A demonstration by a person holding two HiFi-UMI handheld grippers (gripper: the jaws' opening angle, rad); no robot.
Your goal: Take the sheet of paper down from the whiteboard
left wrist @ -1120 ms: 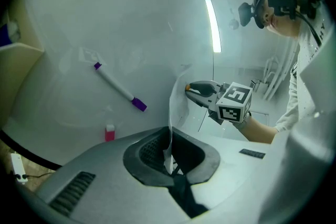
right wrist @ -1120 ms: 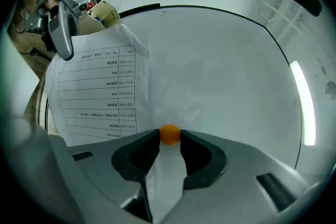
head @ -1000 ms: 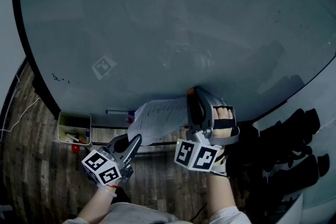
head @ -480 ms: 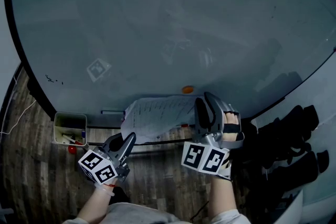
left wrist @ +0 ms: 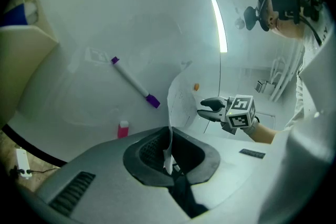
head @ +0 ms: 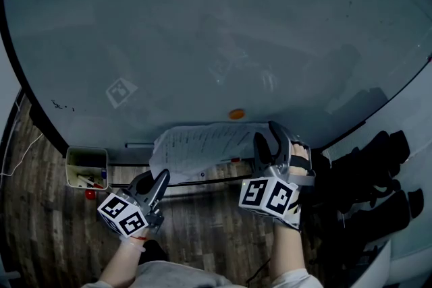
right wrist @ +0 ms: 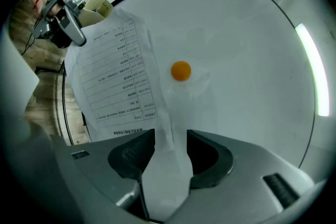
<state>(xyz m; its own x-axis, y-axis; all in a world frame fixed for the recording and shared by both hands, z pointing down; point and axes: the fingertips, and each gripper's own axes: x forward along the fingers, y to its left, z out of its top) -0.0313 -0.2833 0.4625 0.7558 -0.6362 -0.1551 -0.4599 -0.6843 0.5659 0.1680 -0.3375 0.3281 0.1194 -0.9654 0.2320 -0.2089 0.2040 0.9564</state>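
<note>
The printed sheet of paper (head: 196, 145) hangs off the whiteboard (head: 202, 30), slung between my two grippers below an orange round magnet (head: 236, 114) that sits alone on the board. My left gripper (head: 162, 179) is shut on the sheet's left edge; the thin edge (left wrist: 169, 144) runs up from between its pads. At the sheet's right end is my right gripper (head: 270, 138), whose jaws are opening. A folded strip of the paper (right wrist: 168, 165) lies in the wide gap between them. The magnet (right wrist: 181, 71) is just beyond that strip.
A purple-capped marker (left wrist: 134, 83) and a small red piece (left wrist: 123, 128) stick to the board. A yellow-green box (head: 86, 168) of pens hangs at the board's lower left. Dark bags or chairs (head: 368, 179) stand at the right over a wooden floor (head: 40, 212).
My right gripper has come away from the orange magnet and dropped lower with the paper's end, and its jaws have widened. The sheet now lies flatter. The left gripper has barely moved.
</note>
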